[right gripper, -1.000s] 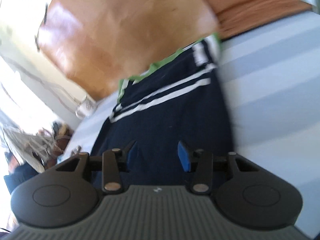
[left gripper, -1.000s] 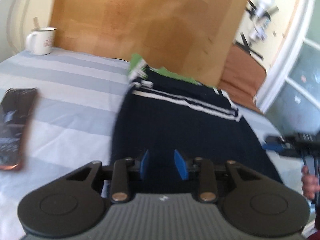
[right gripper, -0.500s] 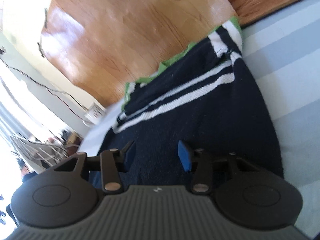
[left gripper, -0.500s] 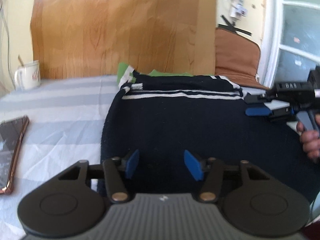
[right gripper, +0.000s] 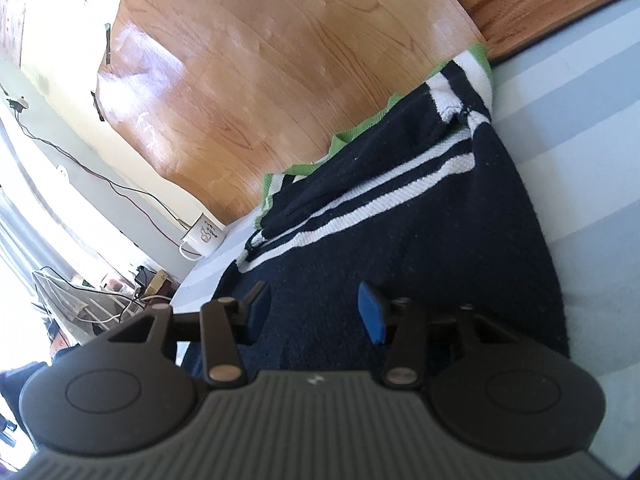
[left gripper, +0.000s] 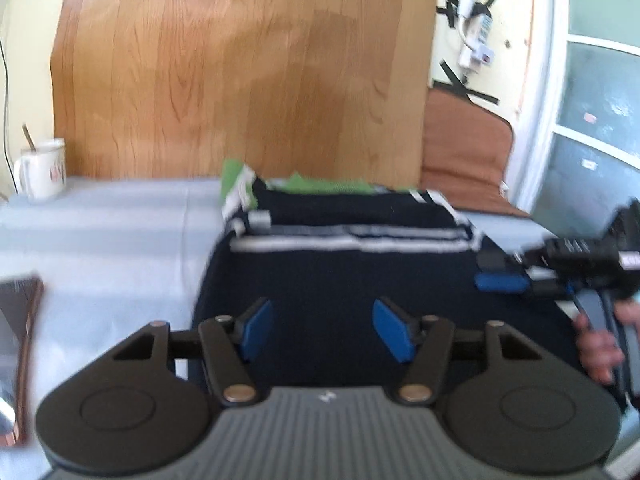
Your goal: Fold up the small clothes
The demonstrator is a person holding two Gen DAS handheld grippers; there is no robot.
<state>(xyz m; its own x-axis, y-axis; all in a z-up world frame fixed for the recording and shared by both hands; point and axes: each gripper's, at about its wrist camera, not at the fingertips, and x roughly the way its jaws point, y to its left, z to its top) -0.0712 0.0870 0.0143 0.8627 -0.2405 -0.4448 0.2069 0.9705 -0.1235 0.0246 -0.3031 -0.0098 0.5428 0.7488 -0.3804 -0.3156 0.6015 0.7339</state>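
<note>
A white mug point(left gripper: 42, 174) stands by the wooden board point(left gripper: 244, 72) at the far left of the striped sheet point(left gripper: 120, 232), and what looks like one phone point(left gripper: 18, 344), blurred, lies at the left edge. One navy garment point(right gripper: 420, 216) with white stripes lies flat on the sheet, green cloth point(right gripper: 360, 128) beneath it. The left tongs point(left gripper: 322, 328) and right tongs point(right gripper: 316, 312) both hover spread apart over it, gripping nothing.
</note>
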